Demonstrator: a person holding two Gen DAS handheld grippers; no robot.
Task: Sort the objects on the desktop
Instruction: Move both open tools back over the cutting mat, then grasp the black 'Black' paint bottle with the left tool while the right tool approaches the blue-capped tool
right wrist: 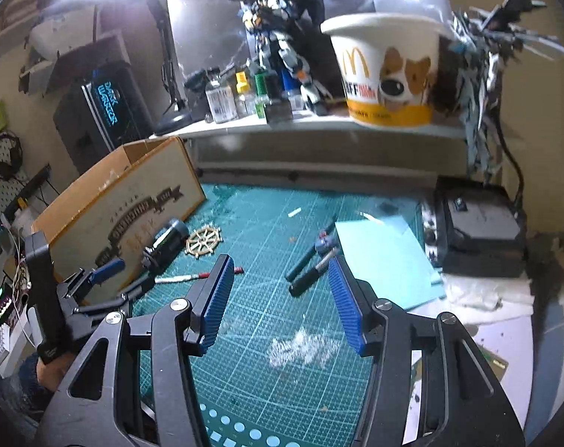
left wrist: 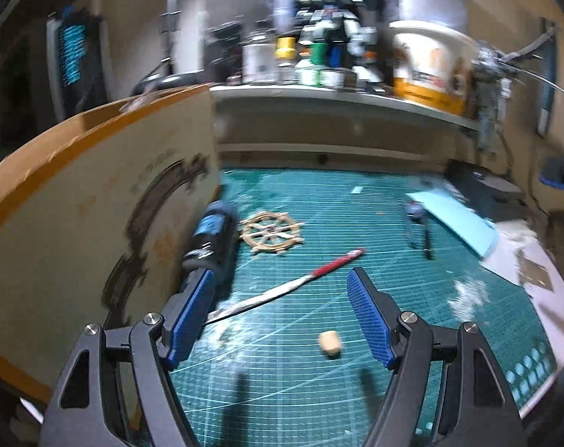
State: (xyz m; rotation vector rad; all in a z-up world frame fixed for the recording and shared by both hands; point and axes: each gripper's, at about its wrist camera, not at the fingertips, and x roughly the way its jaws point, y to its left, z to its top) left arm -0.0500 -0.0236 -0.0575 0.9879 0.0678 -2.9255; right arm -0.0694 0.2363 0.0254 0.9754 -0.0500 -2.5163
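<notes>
Left gripper (left wrist: 282, 290) jaws wide apart, nothing btwn the blue pads, hovering over the green cutting mat (left wrist: 319, 391). Seen thru the gap in left wrist view: red-and-white hobby knife (left wrist: 300, 283) lying diagonal on mat, red end up-right. Small tan cork-like block (left wrist: 330, 343) on mat just ahead of the right pad, not touched. Left pad sits close to a dark cylinder w/ blue label (left wrist: 211, 238), which lies against the cardboard box (left wrist: 77, 205) at mat's left edge; contact w/ pad can't tell, frame blurred. Wooden ship's-wheel piece (left wrist: 271, 234) flat on mat just right of cylinder. Further right: dark pens (left wrist: 421, 227), light blue sheet (left wrist: 456, 216).

Right gripper (right wrist: 280, 279) also open, mid-wide, pads empty, above mat. In right wrist view two dark pens (right wrist: 311, 260) lie side by side, angled, just ahead of and btwn the fingers, near the right pad; not gripped. Light blue sheet (right wrist: 382, 257) right of pens, partly behind right finger. White debris patch (right wrist: 300, 346) on mat under the gripper. Left gripper (right wrist: 131, 273) visible at left, held by a person's hand (right wrist: 47, 368), tips near the cylinder (right wrist: 166, 242) and knife (right wrist: 192, 277). Ship's wheel (right wrist: 203, 242) beside cylinder. Box (right wrist: 133, 193) open-topped, left rear. Black device (right wrist: 479, 231) right of mat. Back shelf (right wrist: 319, 123) carries paint bottles (right wrist: 244, 93), robot model (right wrist: 282, 37), paper bucket w/ dog print (right wrist: 386, 70).
</notes>
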